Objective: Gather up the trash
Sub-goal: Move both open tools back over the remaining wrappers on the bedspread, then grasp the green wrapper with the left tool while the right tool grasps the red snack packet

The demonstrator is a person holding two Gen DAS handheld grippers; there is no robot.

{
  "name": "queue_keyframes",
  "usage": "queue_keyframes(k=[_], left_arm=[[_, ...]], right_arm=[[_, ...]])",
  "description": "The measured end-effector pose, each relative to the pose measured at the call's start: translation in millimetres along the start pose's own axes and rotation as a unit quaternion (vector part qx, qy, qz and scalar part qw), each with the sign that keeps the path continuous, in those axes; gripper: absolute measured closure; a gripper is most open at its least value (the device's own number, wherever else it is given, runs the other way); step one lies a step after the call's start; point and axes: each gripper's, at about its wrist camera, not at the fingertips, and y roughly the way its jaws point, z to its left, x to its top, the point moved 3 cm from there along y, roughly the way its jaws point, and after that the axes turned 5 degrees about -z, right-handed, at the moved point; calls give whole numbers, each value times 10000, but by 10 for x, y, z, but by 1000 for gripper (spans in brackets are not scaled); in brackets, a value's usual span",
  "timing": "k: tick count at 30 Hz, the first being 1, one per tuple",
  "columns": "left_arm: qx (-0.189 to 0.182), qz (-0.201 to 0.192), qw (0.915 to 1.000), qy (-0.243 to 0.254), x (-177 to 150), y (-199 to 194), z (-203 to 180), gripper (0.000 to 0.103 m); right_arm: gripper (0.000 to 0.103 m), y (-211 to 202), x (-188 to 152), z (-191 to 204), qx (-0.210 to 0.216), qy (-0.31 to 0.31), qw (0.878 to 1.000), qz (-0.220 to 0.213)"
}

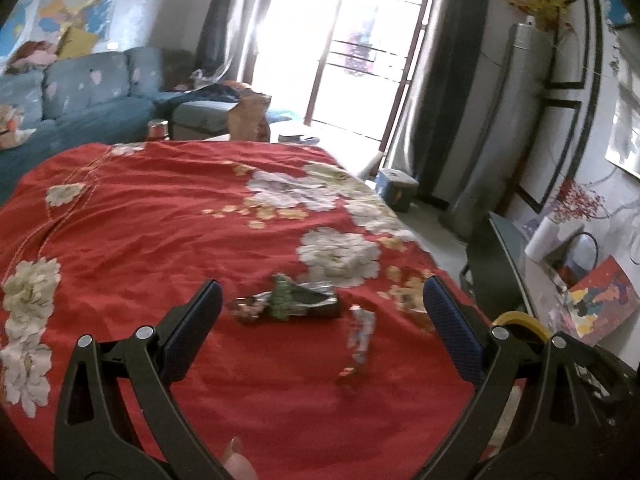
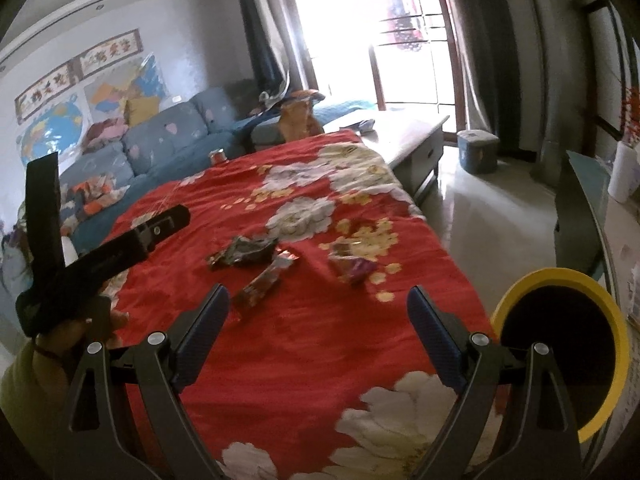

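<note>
Red cloth point(image 1: 168, 216) printed with white flowers covered the tabletop, and the trash lay scattered on it. From the left wrist view, the left tool point(image 1: 322, 304) hung above the cloth with its jaws spread wide and nothing between them; a crumpled dark-green wrapper point(image 1: 288, 300) lay just ahead of its fingertips, and a long narrow wrapper point(image 1: 360, 340) lay beside that, nearer the right finger. From the right wrist view, the right tool point(image 2: 318, 308) was likewise released and empty. Ahead of it a third, purple and gold wrapper point(image 2: 352, 264) lay apart from the other two, toward the right edge of the cloth. A yellow-rimmed bin point(image 2: 560, 352) with a dark inside stood just beside the tabletop, at the right.
</note>
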Motion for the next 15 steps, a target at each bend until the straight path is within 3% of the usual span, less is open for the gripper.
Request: queue_keyframes(k=[7,13,15], left_arm=[[361,56,9991,-231,7,67,418,11],[423,199,9981,-414,-41,161,663,11],[412,267,9978,-456,-72,210,713,15]], right_arm=[[15,216,-44,203,145,-137,9995,240],[15,405,-84,334,229,-239,9986,411],[15,483,-102,382,266,-263,9982,469]])
